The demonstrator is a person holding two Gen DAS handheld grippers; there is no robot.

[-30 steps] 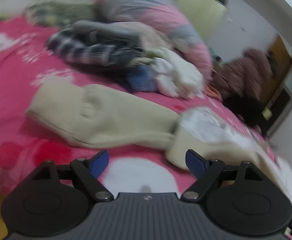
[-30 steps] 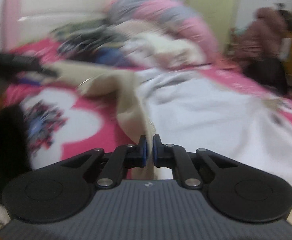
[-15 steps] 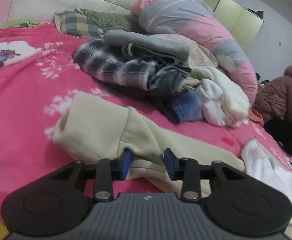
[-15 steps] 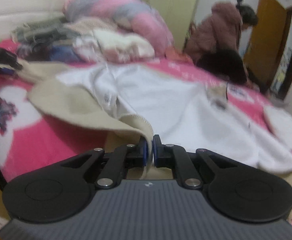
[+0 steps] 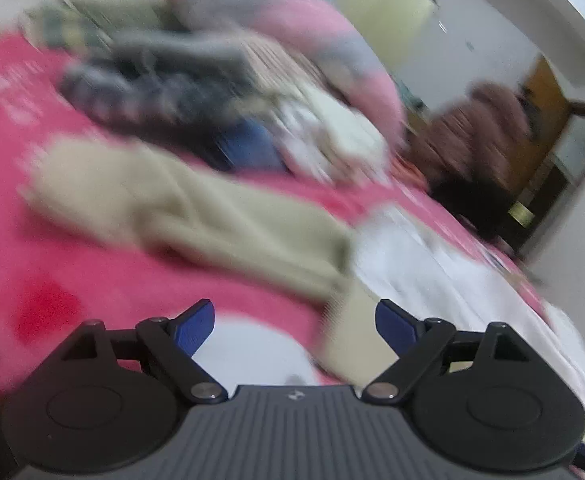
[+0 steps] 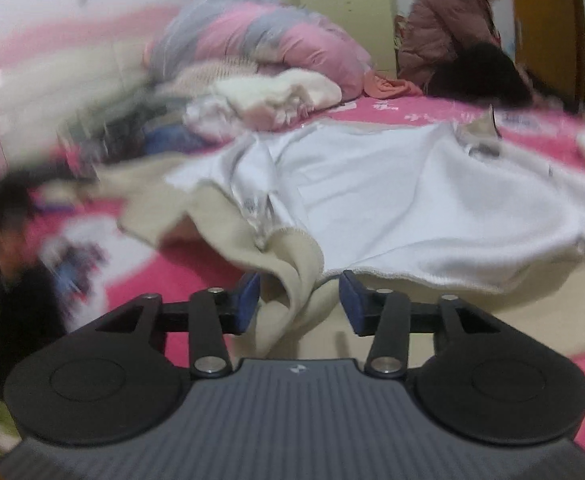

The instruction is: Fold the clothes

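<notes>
Garment: the beige fleece sweatshirt with the white fuzzy lining (image 6: 392, 200) was spread inside-out across the middle of the pink floral bedspread (image 6: 196, 276), hem bunched at the near edge.
Sleeve: the beige sleeve (image 5: 180, 208) ran out toward the left side of the bed, flat and loose.
Left gripper: the left gripper (image 5: 294, 322) had its blue pads wide apart and held nothing. Half a second earlier they'd been nearly closed around the sleeve, so it had backed off (that frame was super blurry, so it was clearly moving).
Right gripper: the right gripper (image 6: 299, 298) had popped open partway. It had been pinched on the hem fold half a second before, and now the fold just sat between the pads, untouched as far as I could tell.
What it meant: both ends let go, so I'd guess that placement was done and a fresh grab for the next fold was coming.
Background: pile of unfolded clothes (image 6: 252, 104) toward the far edge.
</notes>
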